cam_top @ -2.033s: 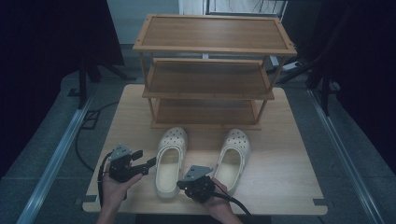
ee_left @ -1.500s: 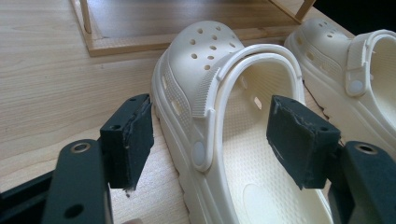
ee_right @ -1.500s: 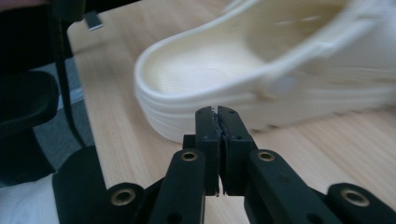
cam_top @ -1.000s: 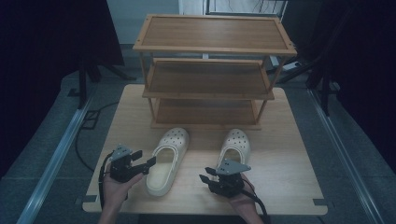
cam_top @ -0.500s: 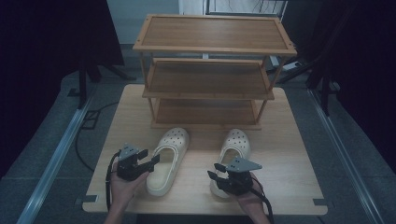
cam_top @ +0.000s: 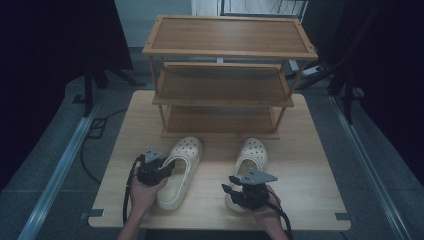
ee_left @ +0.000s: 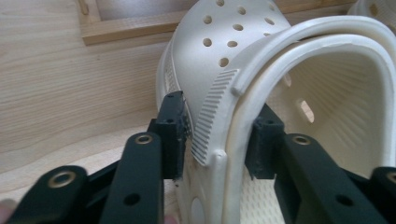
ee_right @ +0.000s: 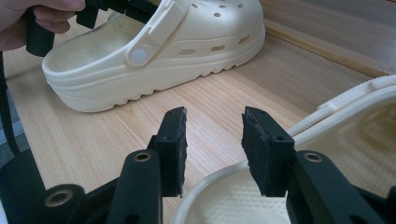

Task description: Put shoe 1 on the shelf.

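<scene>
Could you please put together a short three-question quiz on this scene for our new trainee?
1. True or false: the left gripper has its jaws on either side of the left clog's side wall.
2. What stands between the right gripper's jaws? A) the clog's strap B) nothing C) a shelf board
3. How many levels does the wooden shoe rack have?

Key:
1. True; the jaws have just been closing on the wall.
2. B; the jaws hang above the rim of the right clog.
3. Three.
</scene>
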`<state>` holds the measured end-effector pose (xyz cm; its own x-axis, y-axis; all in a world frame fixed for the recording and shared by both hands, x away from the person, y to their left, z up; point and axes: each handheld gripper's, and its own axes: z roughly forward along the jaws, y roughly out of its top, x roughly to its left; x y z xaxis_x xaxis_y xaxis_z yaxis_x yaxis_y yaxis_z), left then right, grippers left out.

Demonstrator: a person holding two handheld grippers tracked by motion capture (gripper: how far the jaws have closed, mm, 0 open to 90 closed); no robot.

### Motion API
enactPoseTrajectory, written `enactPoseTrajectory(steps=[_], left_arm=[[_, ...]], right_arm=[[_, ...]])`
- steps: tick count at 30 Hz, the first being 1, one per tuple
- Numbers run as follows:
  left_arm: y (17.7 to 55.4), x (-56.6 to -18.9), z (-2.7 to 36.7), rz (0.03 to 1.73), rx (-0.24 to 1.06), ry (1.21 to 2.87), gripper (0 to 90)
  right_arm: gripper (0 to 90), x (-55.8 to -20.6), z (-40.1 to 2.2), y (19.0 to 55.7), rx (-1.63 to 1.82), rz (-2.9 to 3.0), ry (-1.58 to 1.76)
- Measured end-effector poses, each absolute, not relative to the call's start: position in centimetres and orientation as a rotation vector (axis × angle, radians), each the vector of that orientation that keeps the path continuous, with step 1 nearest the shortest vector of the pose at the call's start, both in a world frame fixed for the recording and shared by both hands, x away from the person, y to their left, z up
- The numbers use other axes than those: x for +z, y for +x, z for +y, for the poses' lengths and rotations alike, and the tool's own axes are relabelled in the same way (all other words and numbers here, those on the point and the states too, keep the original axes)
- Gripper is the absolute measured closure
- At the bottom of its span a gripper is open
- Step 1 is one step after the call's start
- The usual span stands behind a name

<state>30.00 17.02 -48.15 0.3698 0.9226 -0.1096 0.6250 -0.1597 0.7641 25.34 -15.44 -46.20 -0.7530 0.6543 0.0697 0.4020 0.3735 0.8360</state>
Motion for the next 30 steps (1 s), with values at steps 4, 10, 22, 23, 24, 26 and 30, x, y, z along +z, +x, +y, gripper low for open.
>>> enactPoseTrajectory(steps=[4, 10, 22, 23, 24, 26, 30], left_arm=[[29.9, -48.1, 16.9, 1.349, 0.545, 1.882, 71.7], [29.8, -47.9, 17.4, 1.352, 0.558, 1.845, 74.7], [29.2, -46.6, 19.0, 1.341, 0.571, 1.764, 74.6], [29.2, -46.4, 19.1, 1.341, 0.567, 1.76, 74.6], [29.2, -46.2, 19.2, 1.337, 0.564, 1.754, 74.6], [29.2, -45.9, 19.3, 1.333, 0.573, 1.748, 74.6], [29.5, -45.3, 19.0, 1.349, 0.594, 1.741, 74.6]], right_arm=[[59.8, -46.2, -15.1, 25.2, 1.314, 2.368, 0.918], [59.9, -46.2, -15.3, 25.3, 1.311, 2.365, 0.926], [60.0, -46.1, -15.5, 25.3, 1.324, 2.354, 0.933], [60.0, -46.1, -15.5, 25.4, 1.33, 2.354, 0.939], [60.1, -46.1, -15.5, 25.5, 1.349, 2.36, 0.954], [60.1, -46.1, -15.5, 25.5, 1.353, 2.361, 0.955], [60.1, -46.1, -16.0, 25.8, 1.402, 2.362, 0.976]])
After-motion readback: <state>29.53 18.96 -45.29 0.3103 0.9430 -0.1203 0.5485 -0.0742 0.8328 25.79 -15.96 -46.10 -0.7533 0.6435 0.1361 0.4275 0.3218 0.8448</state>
